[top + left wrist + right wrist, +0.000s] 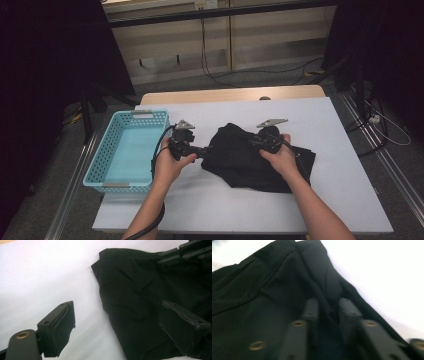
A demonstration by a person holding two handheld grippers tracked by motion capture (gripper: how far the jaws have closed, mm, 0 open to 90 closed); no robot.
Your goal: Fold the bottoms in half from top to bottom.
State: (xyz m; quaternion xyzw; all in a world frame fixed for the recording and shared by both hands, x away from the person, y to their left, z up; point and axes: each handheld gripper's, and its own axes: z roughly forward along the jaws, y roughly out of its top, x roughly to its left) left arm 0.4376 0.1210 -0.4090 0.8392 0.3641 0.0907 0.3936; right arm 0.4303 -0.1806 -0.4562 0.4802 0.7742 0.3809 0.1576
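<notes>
A crumpled black garment [250, 162] lies in the middle of the white table [325, 125]. My left gripper [205, 150] is at the garment's left edge, held in a hand. In the left gripper view it [117, 326] is open wide: one jaw is over bare table, the other over the cloth [135, 297]. My right gripper [253, 142] rests on the upper part of the garment. In the right gripper view its jaws [329, 308] are close together, with a raised fold of the black cloth [262, 290] pinched between them.
A light blue perforated basket [127, 155] stands at the table's left side, close to my left hand. The right gripper's jaws [185, 252] show far off in the left gripper view. Cables and rails lie on the floor past the table.
</notes>
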